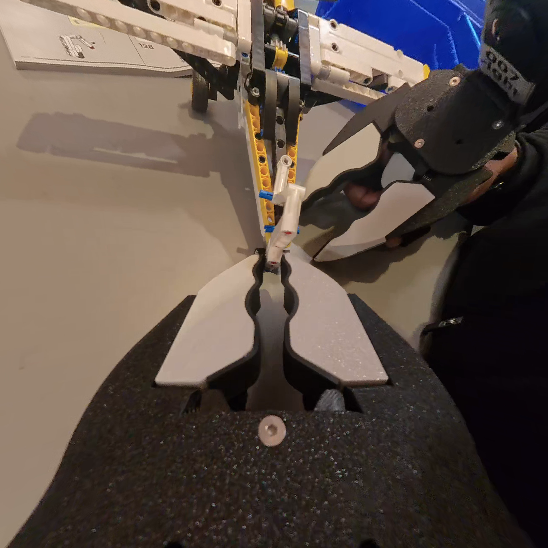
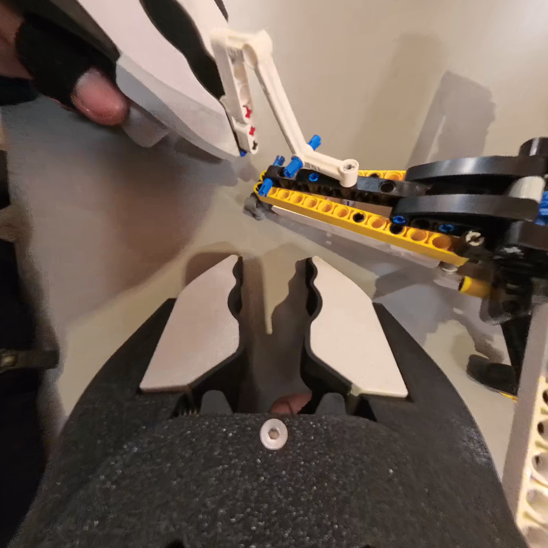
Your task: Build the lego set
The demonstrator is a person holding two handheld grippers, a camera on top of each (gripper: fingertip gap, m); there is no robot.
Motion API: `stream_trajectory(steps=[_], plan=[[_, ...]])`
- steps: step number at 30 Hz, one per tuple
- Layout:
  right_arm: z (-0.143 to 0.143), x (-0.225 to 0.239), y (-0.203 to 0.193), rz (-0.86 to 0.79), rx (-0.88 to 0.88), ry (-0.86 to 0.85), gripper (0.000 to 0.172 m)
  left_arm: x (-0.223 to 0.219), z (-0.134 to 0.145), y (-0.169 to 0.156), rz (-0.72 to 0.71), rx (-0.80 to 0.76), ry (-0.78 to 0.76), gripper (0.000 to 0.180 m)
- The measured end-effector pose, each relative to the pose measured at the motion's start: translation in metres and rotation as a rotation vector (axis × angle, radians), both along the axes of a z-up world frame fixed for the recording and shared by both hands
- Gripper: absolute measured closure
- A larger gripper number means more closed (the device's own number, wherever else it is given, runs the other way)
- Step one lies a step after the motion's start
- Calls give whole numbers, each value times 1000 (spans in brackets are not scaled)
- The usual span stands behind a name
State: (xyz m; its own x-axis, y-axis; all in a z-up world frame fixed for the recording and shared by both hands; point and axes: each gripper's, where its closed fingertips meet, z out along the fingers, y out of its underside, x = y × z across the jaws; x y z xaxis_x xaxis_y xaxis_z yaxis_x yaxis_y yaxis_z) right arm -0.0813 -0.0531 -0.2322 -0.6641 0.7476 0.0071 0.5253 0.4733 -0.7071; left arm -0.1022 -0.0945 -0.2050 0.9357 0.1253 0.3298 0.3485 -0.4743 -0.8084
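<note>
My left gripper (image 1: pixel 272 261) is shut on the lower end of a white holed beam (image 1: pixel 278 243) with red pins. It joins a bent white arm (image 1: pixel 289 201) that reaches to the yellow beam (image 1: pixel 261 160) of a white, black and yellow brick model (image 1: pixel 341 44). In the right wrist view the left gripper's finger (image 2: pixel 178 98) holds this white beam (image 2: pixel 241 103), and the bent arm (image 2: pixel 284 118) runs down to the model's black and yellow beams (image 2: pixel 341 212) with blue pins. My right gripper (image 2: pixel 274 264) is open and empty over the table, just short of the yellow beam's tip; it also shows in the left wrist view (image 1: pixel 310 228).
An open instruction booklet (image 1: pixel 89 44) lies at the far left. A blue bin (image 1: pixel 400 26) stands behind the model. A black wheel (image 1: pixel 200 92) of the model rests on the grey table (image 1: pixel 89 237). A person's dark sleeve (image 1: pixel 504 296) is at the right. The left gripper's tips are roughly 6 cm from the right gripper's.
</note>
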Motion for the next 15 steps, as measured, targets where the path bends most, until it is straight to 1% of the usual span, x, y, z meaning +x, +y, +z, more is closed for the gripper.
stream_trajectory(steps=[15], plan=[[1, 1, -1, 4, -31, -11, 129, 2, -2, -1, 2, 1, 11, 170]])
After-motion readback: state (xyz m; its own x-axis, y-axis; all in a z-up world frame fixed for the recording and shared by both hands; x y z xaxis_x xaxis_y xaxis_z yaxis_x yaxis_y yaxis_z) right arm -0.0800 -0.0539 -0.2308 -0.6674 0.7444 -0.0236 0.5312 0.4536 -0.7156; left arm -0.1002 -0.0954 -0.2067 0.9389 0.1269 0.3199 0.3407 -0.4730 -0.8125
